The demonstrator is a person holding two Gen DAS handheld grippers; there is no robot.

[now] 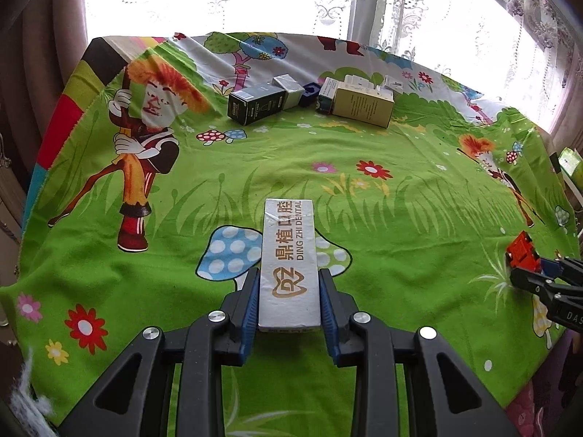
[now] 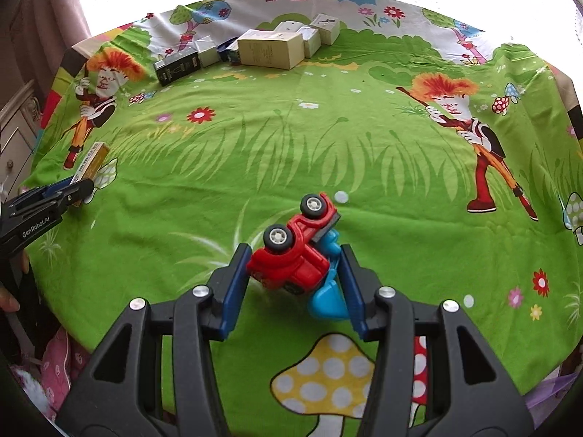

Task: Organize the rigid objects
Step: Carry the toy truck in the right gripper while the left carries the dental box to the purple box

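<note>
My left gripper [image 1: 289, 284] is shut on a long white box [image 1: 289, 258] with gold lettering, held lengthwise between the blue pads above the green cartoon cloth [image 1: 291, 153]. My right gripper [image 2: 295, 258] is shut on a red and blue toy truck [image 2: 295, 251], which lies tipped on its side with two wheels showing. In the left wrist view the right gripper [image 1: 524, 266] shows at the right edge with the red toy truck [image 1: 523, 251]. At the left edge of the right wrist view the left gripper [image 2: 78, 187] carries the white box [image 2: 91, 162].
Several boxes stand in a row at the far side of the cloth: a black box [image 1: 255, 103], a tan box [image 1: 364, 105], smaller white ones [image 2: 320, 29] and a small dark blue piece [image 1: 309, 93]. Curtains and a bright window lie behind. A cabinet [image 2: 14, 134] stands left.
</note>
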